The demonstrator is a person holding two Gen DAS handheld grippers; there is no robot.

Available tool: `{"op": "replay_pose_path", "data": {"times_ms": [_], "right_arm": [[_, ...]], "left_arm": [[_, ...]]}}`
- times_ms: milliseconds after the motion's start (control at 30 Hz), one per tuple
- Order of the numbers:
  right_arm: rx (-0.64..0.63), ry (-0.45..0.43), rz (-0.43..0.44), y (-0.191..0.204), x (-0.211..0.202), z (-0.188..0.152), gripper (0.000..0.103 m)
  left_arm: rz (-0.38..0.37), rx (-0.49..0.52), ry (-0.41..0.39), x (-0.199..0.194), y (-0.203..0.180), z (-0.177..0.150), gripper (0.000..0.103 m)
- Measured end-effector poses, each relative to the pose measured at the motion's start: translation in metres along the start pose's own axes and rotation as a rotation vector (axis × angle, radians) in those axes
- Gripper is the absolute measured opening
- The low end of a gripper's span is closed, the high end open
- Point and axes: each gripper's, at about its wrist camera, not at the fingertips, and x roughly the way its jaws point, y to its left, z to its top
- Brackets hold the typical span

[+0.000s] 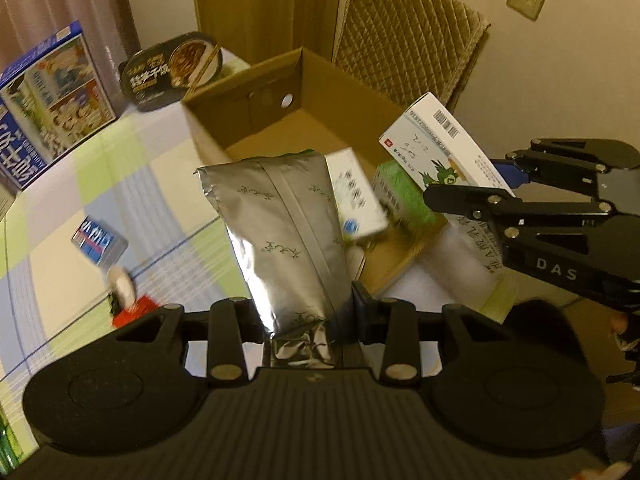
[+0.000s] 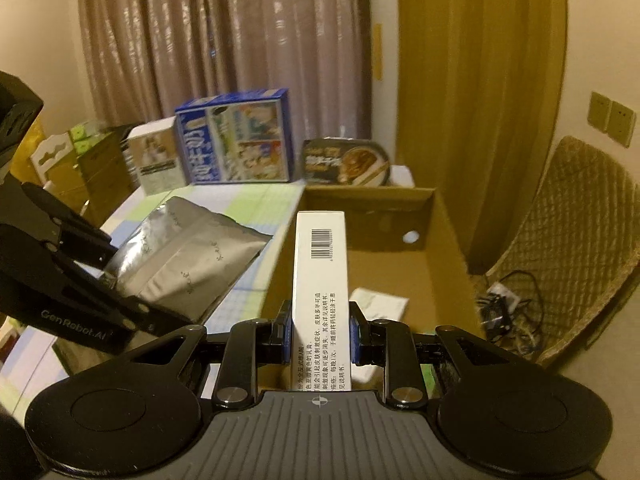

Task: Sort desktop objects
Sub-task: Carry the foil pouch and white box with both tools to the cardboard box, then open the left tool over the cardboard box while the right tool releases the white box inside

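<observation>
Now L hand-held gripper (image 1: pixel 308 316) clamps foil pouch (image 1: pixel 284 236), R hand-held gripper (image 2: pixel 320 332) white box (image 2: pixel 320 276).

both wrist views face the cardboard box (image 1: pixel 320 92) closely.

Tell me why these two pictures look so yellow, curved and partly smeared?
Both views: warm, dim indoor light tints everything yellow, and the fisheye lens bends straight edges and blacks out the corners. Left wrist view: the small boxes behind the silver pouch are motion-blurred, as is the tablecloth; the foil catches soft glare. Right wrist view: the white box is sharp, the curtain slightly soft.
</observation>
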Motion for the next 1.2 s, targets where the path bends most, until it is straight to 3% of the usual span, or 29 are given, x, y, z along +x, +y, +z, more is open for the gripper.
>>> {"op": "replay_pose_path", "data": {"times_ms": [500, 1067, 1200], "right_arm": [[0.074, 0.013, -0.029, -0.075, 0.046, 0.026, 0.023], [0.139, 0.06, -0.029, -0.116, 0.104, 0.034, 0.023], [0.141, 0.065, -0.031, -0.119, 0.109, 0.033, 0.023]], "left_arm": [[-0.031, -0.12, 0.0, 0.054, -0.006, 0.083, 0.033], [-0.005, -0.245, 0.024, 0.12, 0.009, 0.108, 0.033], [0.038, -0.251, -0.018, 0.116, 0.013, 0.108, 0.036]]}}
